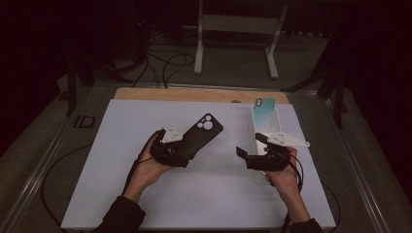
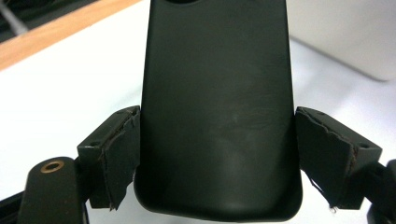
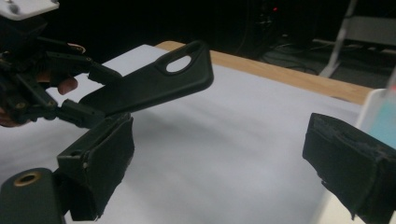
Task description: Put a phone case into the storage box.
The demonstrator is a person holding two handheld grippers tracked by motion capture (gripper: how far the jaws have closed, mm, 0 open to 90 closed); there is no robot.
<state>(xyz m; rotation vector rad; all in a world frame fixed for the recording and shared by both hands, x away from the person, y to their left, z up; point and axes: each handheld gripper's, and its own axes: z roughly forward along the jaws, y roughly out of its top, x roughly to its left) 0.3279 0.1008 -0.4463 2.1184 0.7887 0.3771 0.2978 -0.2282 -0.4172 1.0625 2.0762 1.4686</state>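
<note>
The left gripper (image 1: 187,145) holds a black phone case (image 1: 201,133) by its two long sides, one pad on each side. The case is up off the white mat (image 1: 97,160), and its camera-hole end points toward about 1 o'clock in the high view. It is held only near the bottom end, so most of it sticks out past the jaws. I think it could tip or slip out if the hand turns fast, because the sides are smooth and rounded. A hard squeeze might also bend it, since a case like this looks soft.

The case is dull black with round corners. In the right gripper view it has a big oval hole near the far end.

The right gripper (image 1: 241,151) has its jaws wide apart and holds nothing. At about 1 o'clock from it stands a white box (image 1: 256,127) with a blue-green phone case (image 1: 265,110) inside. This gripper is close to the box and could bump it.
</note>
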